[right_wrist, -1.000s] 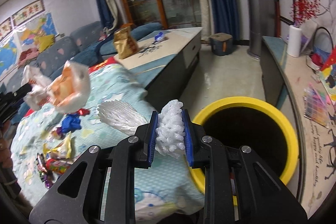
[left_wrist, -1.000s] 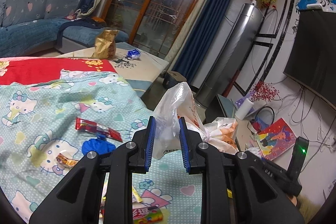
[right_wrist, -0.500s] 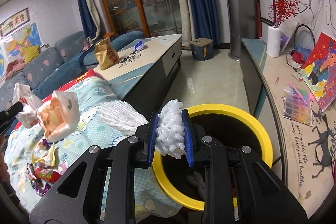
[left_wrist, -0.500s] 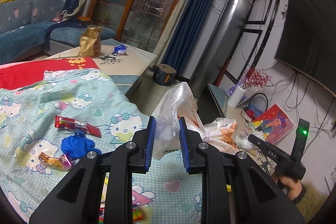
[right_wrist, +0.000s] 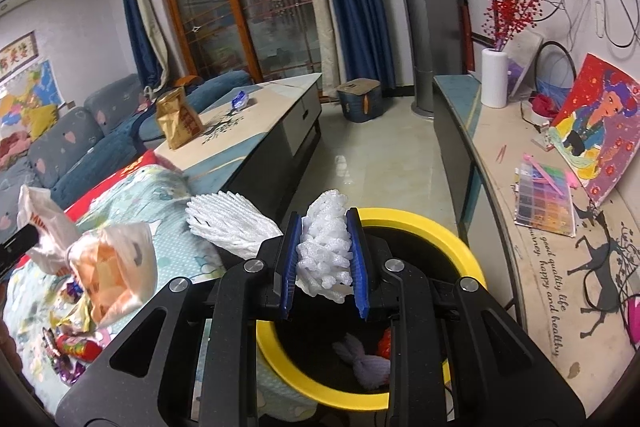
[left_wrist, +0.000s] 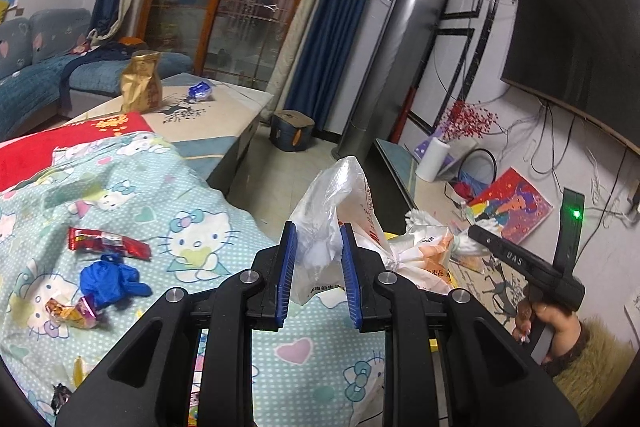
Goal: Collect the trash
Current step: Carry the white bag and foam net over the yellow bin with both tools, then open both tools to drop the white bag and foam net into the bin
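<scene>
Here, left wrist view. Left gripper [left_wrist: 318, 269]: blue pads nearly together, pinching the crumpled neck of a white plastic bag [left_wrist: 340, 203], which rises above the fingertips toward 12 o'clock and bulges out toward 3 o'clock with orange contents. Patterned cloth [left_wrist: 192, 239]: pale blue, cartoon cats, spread under the gripper. Loose litter on it at 9 o'clock of the gripper: red wrapper [left_wrist: 108, 241], blue glove [left_wrist: 110, 279] just below it, small orange wrapper [left_wrist: 72, 311] lower still. Coffee table [left_wrist: 236, 99] at 11 o'clock, bearing a gold snack bag [left_wrist: 141, 83] and a small blue packet [left_wrist: 201, 90]. The right gripper's black body [left_wrist: 528, 269] and the hand around its handle sit at 3 o'clock; its fingertips cannot be made out here.

Right wrist view. Right gripper [right_wrist: 324, 259]: pads narrowly apart, clamped on a white foam net [right_wrist: 326, 247] that sticks up past the fingertips. Yellow-rimmed bin [right_wrist: 440, 239]: directly beneath the gripper, open, dark inside, with a pale bundle and a red scrap at the bottom. Second foam net [right_wrist: 228, 223]: lying on the cloth at 10 o'clock, just beside the bin's rim. The plastic bag hangs at 9 o'clock, above more wrappers on the cloth. Low cabinet [right_wrist: 532, 267] at 3 o'clock, holding a bead box [right_wrist: 546, 199] and a painted picture [right_wrist: 596, 131].
</scene>
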The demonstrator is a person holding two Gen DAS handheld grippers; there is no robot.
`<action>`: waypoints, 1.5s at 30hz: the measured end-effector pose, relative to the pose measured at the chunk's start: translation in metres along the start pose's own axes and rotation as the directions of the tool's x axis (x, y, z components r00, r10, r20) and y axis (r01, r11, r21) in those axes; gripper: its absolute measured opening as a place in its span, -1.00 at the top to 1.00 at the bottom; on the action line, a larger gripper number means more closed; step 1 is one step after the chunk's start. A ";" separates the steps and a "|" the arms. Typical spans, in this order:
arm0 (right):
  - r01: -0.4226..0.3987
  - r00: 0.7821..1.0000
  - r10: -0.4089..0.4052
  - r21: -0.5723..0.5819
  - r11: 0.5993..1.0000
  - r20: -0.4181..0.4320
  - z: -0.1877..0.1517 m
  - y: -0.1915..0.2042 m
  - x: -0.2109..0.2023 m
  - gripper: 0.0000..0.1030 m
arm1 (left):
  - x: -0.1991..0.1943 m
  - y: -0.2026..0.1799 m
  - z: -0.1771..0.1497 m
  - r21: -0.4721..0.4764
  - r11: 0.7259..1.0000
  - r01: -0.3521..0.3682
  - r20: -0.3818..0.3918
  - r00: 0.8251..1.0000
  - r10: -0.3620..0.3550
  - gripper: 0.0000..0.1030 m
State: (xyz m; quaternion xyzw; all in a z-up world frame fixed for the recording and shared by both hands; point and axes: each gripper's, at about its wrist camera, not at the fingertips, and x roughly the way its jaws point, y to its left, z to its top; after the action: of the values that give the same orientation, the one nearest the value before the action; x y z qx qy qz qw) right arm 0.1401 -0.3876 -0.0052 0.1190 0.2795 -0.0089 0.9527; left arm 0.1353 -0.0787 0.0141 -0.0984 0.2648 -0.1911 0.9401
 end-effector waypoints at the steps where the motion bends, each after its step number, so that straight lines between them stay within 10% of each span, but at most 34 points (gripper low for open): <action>1: 0.006 1.000 -0.006 0.003 1.000 0.002 0.000 -0.002 0.000 0.66 | 0.001 -0.002 -0.001 0.005 1.000 0.001 -0.002 1.000 -0.001 0.58; 40: 0.146 0.989 -0.140 0.132 0.980 -0.055 -0.008 -0.078 0.035 0.66 | 0.104 -0.109 -0.059 0.232 0.967 0.101 -0.218 0.975 -0.050 0.58; 45: 0.125 0.990 -0.112 0.162 0.979 -0.084 -0.011 -0.080 0.042 0.25 | 0.118 -0.115 -0.066 0.224 0.968 0.116 -0.245 0.968 -0.059 0.47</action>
State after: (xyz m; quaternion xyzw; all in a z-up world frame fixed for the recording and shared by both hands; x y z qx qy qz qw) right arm 0.1629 -0.4611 -0.0545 0.1818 0.3195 -0.0847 0.9261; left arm 0.1576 -0.2377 -0.0629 0.0262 0.3453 -0.2732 0.8975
